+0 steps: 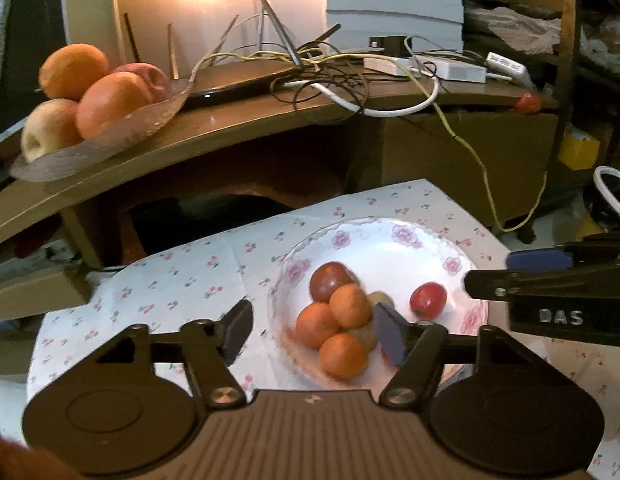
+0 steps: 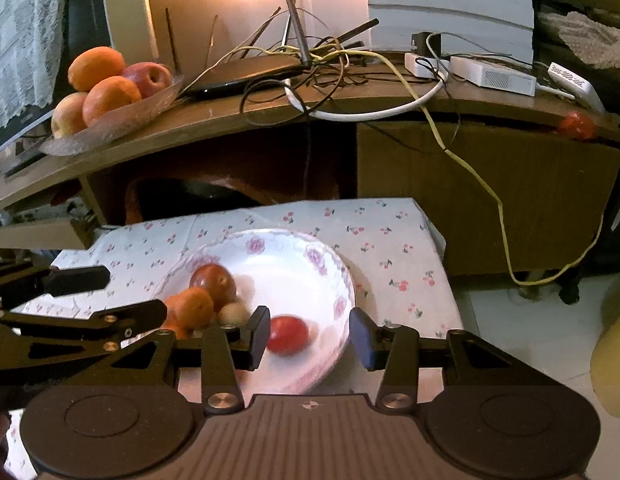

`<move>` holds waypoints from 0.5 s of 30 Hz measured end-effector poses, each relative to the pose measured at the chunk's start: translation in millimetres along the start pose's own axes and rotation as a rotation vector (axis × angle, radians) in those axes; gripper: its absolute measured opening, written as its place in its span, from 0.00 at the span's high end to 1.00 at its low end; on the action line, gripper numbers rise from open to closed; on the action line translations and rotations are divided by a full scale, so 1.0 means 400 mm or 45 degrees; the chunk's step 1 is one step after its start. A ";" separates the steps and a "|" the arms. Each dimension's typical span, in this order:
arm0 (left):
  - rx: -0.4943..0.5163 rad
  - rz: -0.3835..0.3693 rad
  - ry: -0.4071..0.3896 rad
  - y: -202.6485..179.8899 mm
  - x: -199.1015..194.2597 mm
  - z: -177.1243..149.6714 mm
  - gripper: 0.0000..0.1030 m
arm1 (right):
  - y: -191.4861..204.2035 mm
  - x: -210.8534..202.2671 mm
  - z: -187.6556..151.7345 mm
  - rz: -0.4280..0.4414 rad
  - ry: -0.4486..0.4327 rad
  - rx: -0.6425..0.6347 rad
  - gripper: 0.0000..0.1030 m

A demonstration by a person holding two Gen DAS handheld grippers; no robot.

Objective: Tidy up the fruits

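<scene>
Both tongs hang spread and empty over the floral bowl (image 2: 341,280). At lower left, the left gripper (image 1: 310,330) frames the heaped oranges (image 1: 341,354). Right of them, low in the right-wrist view, the right gripper (image 2: 309,338) brackets the lone red fruit (image 2: 288,335), which lies straight ahead, hugging its left finger; I'd judge this hand nearer.
</scene>
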State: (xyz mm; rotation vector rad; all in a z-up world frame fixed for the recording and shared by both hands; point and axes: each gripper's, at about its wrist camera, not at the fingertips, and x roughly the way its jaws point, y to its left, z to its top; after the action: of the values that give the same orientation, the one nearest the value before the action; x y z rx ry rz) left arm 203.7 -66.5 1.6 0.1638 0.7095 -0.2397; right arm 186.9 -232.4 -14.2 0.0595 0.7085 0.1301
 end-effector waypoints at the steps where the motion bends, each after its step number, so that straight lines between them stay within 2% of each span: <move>1: -0.005 0.022 -0.004 -0.001 -0.010 -0.006 0.20 | 0.001 -0.010 -0.005 0.000 0.001 0.006 0.57; 4: -0.026 0.084 -0.019 0.001 -0.043 -0.020 0.04 | 0.006 -0.043 -0.019 0.007 -0.001 0.032 0.56; 6: -0.039 0.115 -0.036 0.002 -0.070 -0.030 0.01 | 0.016 -0.064 -0.028 0.016 -0.009 0.038 0.56; 10: -0.068 0.140 -0.039 0.002 -0.114 -0.057 0.00 | 0.039 -0.120 -0.060 0.033 -0.025 0.038 0.54; 15: -0.045 0.189 -0.020 -0.010 -0.161 -0.091 0.00 | 0.065 -0.173 -0.092 0.042 -0.041 0.023 0.53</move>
State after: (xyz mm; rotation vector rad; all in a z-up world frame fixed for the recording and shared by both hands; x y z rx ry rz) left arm 132.6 -51.6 16.7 0.1802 0.6824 -0.0865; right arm 108.3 -215.8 5.0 0.0906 0.6765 0.1542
